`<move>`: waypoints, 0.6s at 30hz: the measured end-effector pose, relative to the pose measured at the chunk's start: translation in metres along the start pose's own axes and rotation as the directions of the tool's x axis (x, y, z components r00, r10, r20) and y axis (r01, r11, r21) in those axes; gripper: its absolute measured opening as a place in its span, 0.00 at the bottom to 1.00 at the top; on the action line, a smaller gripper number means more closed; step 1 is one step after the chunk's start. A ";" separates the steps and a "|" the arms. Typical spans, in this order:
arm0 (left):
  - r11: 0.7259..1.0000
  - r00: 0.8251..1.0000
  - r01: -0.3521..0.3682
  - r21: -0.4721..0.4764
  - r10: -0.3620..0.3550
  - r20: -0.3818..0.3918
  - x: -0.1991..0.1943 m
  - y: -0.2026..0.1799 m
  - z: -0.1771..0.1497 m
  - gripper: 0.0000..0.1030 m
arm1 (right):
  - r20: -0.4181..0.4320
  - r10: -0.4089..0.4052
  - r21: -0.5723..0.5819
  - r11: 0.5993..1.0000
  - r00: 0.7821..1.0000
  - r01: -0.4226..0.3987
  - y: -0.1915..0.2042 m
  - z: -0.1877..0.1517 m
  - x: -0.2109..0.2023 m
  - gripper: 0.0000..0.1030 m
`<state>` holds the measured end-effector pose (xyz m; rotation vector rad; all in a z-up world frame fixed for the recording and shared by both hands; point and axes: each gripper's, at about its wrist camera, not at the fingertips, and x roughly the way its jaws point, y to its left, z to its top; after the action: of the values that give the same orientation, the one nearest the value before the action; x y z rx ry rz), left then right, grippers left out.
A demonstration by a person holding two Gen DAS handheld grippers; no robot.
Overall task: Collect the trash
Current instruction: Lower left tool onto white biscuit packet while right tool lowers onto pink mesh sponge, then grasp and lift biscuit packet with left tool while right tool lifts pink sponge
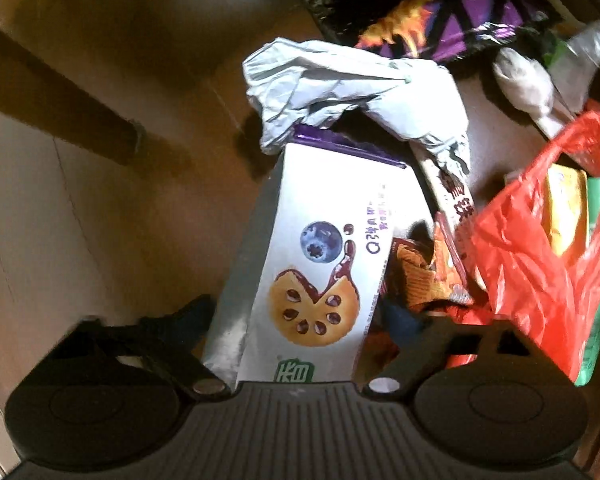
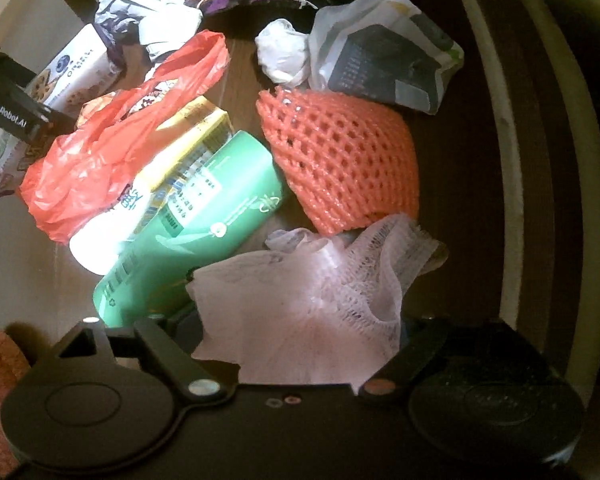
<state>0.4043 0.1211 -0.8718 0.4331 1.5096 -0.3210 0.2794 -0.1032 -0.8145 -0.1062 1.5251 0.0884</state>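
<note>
A white biscuit box (image 1: 320,256) with a blueberry picture stands on end on the brown floor, and my left gripper (image 1: 296,320) points down over it, shut on its two sides. Crumpled silver wrapping (image 1: 340,84) lies just beyond the box. In the right wrist view a white foam net (image 2: 300,300) fills the gap of my right gripper (image 2: 296,328). That gripper stands open, one finger on each side of the net. The biscuit box (image 2: 76,68) shows again at the far left of that view.
Trash lies close together: a red plastic bag (image 2: 112,148), a green bottle (image 2: 204,220), a yellow carton (image 2: 192,136), an orange foam net (image 2: 340,160), a purple snack bag (image 1: 440,20), and crumpled paper (image 2: 284,52). A dark wooden leg (image 1: 60,92) stands left.
</note>
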 end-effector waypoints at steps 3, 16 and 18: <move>0.999 1.000 -0.004 -0.050 0.003 -0.021 0.002 0.004 0.000 0.54 | 0.002 -0.015 0.014 1.000 1.000 0.015 0.001 -0.003 -0.001 0.69; 0.983 1.000 -0.010 -0.185 0.007 -0.019 -0.068 0.001 -0.022 0.43 | 0.029 -0.070 0.023 0.997 0.997 0.070 0.002 -0.020 -0.065 0.09; 0.977 1.000 -0.007 -0.213 0.003 -0.021 -0.097 0.001 -0.030 0.43 | 0.041 -0.070 0.026 0.997 0.997 0.069 0.002 -0.024 -0.089 0.09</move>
<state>0.3744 0.1302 -0.7754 0.2703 1.5438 -0.1489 0.2515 -0.1032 -0.7263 -0.1367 1.4785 0.0168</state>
